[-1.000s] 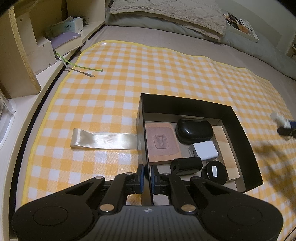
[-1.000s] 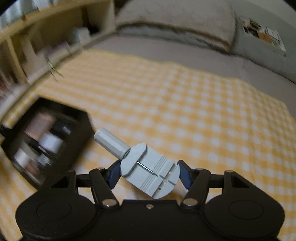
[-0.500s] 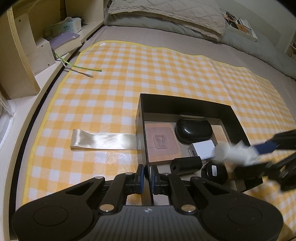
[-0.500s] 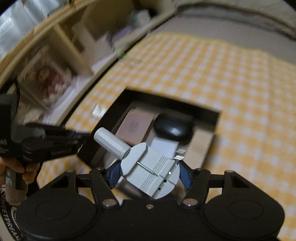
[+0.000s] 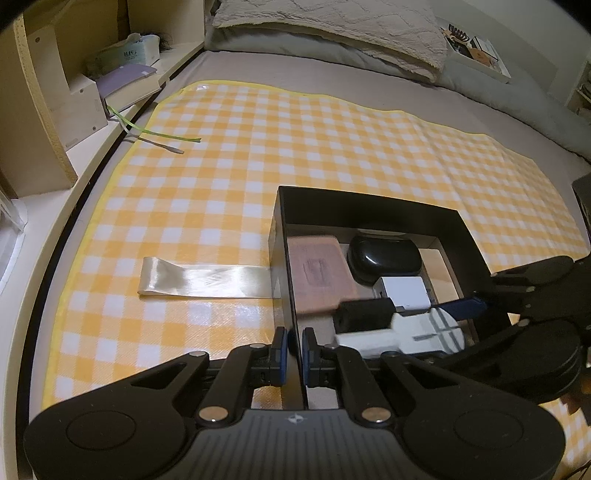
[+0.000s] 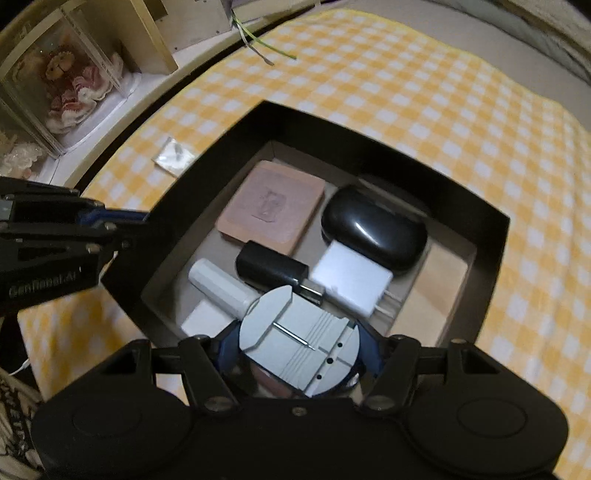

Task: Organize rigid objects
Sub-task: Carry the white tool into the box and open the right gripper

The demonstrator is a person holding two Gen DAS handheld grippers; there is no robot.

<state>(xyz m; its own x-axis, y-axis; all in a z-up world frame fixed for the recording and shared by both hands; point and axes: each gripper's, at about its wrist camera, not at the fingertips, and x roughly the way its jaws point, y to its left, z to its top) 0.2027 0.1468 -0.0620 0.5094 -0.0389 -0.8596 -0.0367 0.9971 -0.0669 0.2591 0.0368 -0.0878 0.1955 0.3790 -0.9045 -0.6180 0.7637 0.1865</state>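
Observation:
A black open box (image 5: 369, 206) (image 6: 332, 125) lies on the yellow checked cloth. It holds a pink pad (image 6: 271, 205), a black case (image 6: 373, 230), a white charger (image 6: 349, 282) and a small black adapter (image 6: 269, 267). My left gripper (image 5: 293, 347) is shut on the box's near left wall. My right gripper (image 6: 299, 354) is shut on a grey round tool with a white handle (image 6: 299, 341), held low over the box's near end. The tool also shows in the left wrist view (image 5: 402, 332).
A shiny ribbon strip (image 5: 203, 282) lies on the cloth left of the box. A small clear packet (image 6: 173, 157) lies by the box's far left corner. Wooden shelves (image 5: 55, 92) with books run along the left. Pillows (image 5: 332, 29) lie at the back.
My right gripper has carried the grey tool from the cloth at the right to over the box and down into its near end. My left gripper has kept its hold on the wall.

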